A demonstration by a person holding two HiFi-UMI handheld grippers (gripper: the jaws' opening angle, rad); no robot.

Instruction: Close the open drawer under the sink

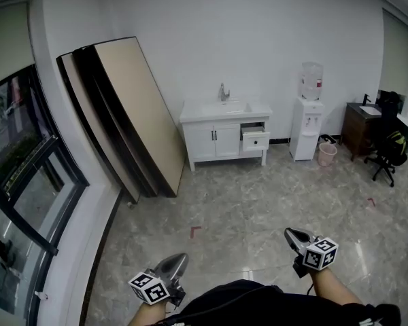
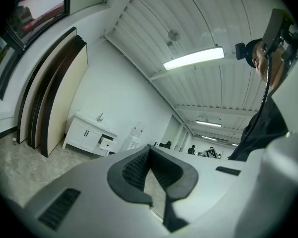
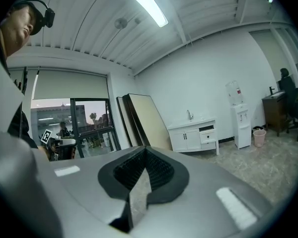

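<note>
Facing the far open drawer [image 1: 256, 139], left tool [image 1: 181, 259] and right tool [image 1: 290, 234] pressed together, empty.

A white sink cabinet [image 1: 217, 141] stands against the back wall, with a faucet [image 1: 224, 92] on top and its upper right drawer [image 1: 256, 140] pulled out. Large boards [image 1: 132, 114] lean on the wall to its left. To its right stand a water dispenser [image 1: 307, 124], a pink bin [image 1: 327, 154], a dark desk [image 1: 359, 129] and an office chair [image 1: 389, 151]. Well in front of the cabinet, across the tiled floor, the left gripper [image 1: 179, 260] and right gripper [image 1: 291, 234] point toward it, jaws together.
</note>
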